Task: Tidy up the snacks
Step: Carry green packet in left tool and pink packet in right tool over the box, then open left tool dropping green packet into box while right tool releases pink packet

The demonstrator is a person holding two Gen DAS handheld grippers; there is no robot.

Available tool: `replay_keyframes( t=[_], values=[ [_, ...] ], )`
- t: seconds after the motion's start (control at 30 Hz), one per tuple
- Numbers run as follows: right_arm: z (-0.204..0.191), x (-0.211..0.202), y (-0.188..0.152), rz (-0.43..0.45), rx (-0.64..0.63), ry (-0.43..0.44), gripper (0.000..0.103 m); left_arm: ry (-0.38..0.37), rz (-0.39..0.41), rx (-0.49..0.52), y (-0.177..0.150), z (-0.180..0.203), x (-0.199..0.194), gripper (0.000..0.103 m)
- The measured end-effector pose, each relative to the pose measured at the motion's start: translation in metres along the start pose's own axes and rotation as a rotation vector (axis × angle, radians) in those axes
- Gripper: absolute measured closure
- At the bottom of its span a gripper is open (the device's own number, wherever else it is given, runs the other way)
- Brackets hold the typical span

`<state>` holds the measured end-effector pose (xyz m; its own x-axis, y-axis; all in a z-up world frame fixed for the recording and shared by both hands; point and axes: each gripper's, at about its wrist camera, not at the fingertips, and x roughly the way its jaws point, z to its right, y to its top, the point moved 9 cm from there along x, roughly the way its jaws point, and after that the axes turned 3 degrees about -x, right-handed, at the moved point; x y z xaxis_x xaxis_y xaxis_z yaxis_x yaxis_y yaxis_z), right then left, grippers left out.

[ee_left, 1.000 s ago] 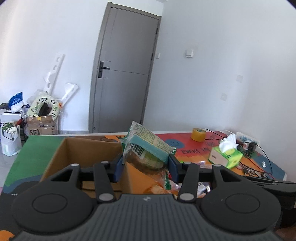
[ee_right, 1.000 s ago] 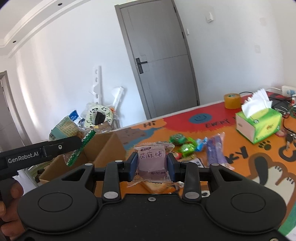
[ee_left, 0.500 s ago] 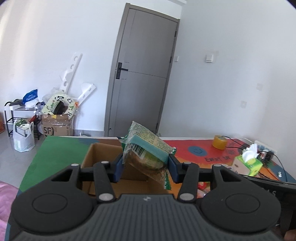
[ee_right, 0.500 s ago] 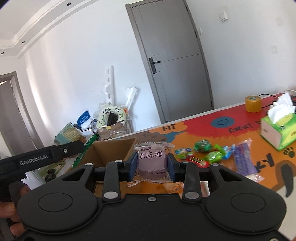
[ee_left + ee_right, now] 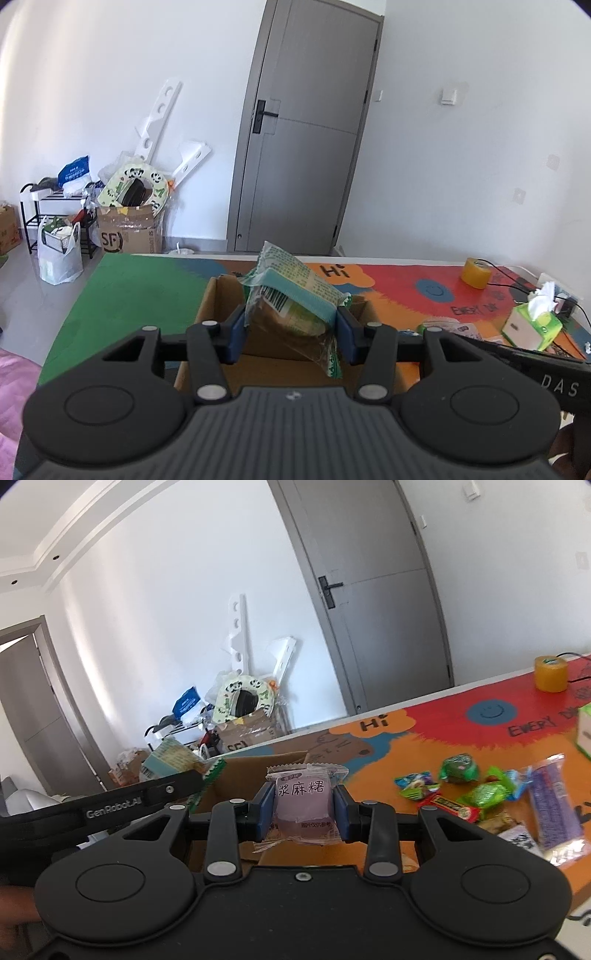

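Over the open cardboard box (image 5: 221, 302) on the colourful table mat (image 5: 140, 288), left gripper (image 5: 291, 334) is clamped on a green snack packet (image 5: 291, 299), blue pads pressing both sides, packet tilted, barcode facing the camera. Jaws partly closed around it, packet held above the box's opening. Right gripper (image 5: 303, 808) is clamped on a pink-purple wrapped cake (image 5: 303, 801) with Chinese print, pads tight on both sides, upright, in front of the box's near edge as seen from the right wrist. Loose candies (image 5: 469, 794) lie on the mat to the right, well apart from the box: green, red and blue wrappers plus a purple packet (image 5: 552, 805). Yellow tape roll (image 5: 475, 272) and green tissue box (image 5: 533, 326) sit farther right. Grey door (image 5: 306, 147) behind.
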<state>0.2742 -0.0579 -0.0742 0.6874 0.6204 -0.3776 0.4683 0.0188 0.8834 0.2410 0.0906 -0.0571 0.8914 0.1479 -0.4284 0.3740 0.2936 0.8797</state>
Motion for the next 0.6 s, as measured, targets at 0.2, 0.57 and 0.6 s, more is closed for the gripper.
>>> replay_keyframes(
  t=[0.2, 0.57, 0.6],
  values=[
    [-0.012, 0.023, 0.002, -0.023, -0.004, 0.026, 0.068, 0.003, -0.029, -0.004, -0.002, -0.007, 0.019, 0.054],
    [-0.024, 0.042, 0.011, -0.020, -0.007, 0.050, 0.068, 0.026, -0.027, -0.029, 0.005, -0.020, 0.014, 0.051],
    [-0.026, 0.043, 0.012, -0.020, -0.006, 0.053, 0.068, 0.031, -0.024, -0.033, 0.006, -0.022, 0.013, 0.050]
  ],
)
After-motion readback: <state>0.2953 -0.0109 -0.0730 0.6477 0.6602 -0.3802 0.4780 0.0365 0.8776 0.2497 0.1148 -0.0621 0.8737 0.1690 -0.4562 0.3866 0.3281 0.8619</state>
